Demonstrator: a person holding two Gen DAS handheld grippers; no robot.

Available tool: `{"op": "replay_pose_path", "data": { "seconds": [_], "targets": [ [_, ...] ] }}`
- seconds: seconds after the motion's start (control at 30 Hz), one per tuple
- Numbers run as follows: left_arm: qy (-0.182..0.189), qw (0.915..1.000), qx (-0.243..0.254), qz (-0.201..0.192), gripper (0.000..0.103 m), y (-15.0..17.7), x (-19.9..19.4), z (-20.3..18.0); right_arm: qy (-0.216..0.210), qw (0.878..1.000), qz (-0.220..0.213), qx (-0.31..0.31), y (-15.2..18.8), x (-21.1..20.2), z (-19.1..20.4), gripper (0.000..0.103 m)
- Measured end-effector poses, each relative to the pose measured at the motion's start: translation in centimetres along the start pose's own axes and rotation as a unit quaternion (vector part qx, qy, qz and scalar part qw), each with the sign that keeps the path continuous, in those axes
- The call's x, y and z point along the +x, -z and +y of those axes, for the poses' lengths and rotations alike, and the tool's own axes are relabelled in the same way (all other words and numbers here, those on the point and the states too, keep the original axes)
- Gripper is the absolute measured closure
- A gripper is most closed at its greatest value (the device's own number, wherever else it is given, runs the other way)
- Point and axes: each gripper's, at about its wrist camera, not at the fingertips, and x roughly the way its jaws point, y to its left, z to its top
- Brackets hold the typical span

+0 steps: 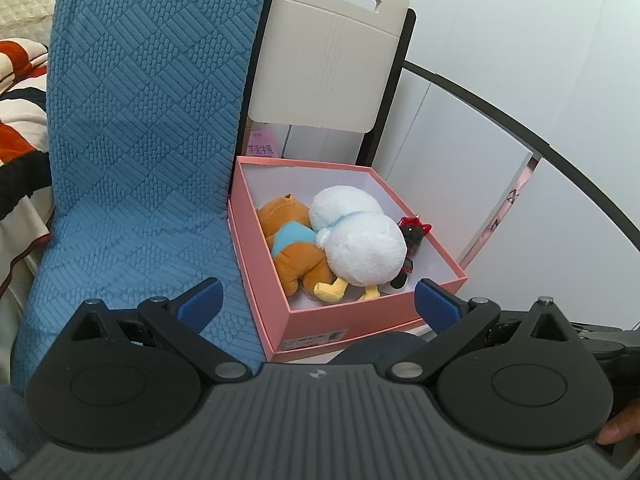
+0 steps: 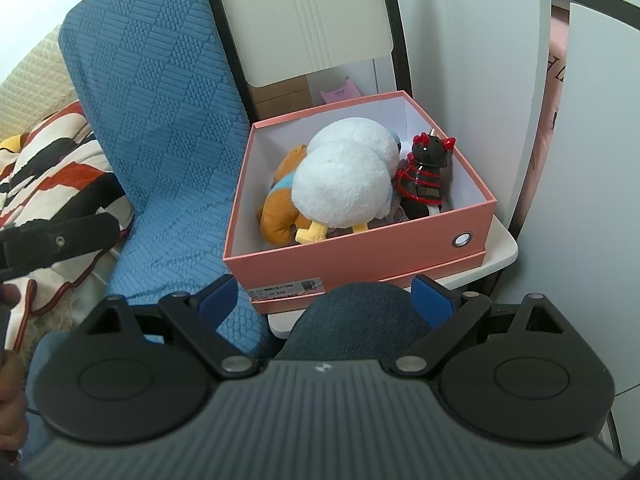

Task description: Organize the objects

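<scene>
One open pink box [image 2: 360, 240] on a white chair seat [image 2: 500, 254] holds three toys: one white plush [image 2: 344, 176] lying on one brown plush [image 2: 276, 216] in a blue shirt, and one black figure with red trim [image 2: 424, 172] beside them at the right wall. One white barcode label [image 2: 286, 288] on the box front bears small print; "245" is legible. One blue textured cushion [image 2: 160, 120] leans left of the box. Left gripper [image 1: 318, 300] and right gripper [image 2: 326, 296]: both wide open, empty, near the box's front.
</scene>
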Motion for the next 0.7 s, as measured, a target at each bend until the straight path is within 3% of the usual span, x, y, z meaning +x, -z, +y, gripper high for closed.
{"op": "replay_pose_path", "data": {
  "seconds": [0.7],
  "targets": [
    [0.001,1.0,-0.001,0.005,0.0,0.05,0.19,0.07,-0.003,1.0,0.014,0.002,0.23,0.42,0.1,0.008]
  ]
}}
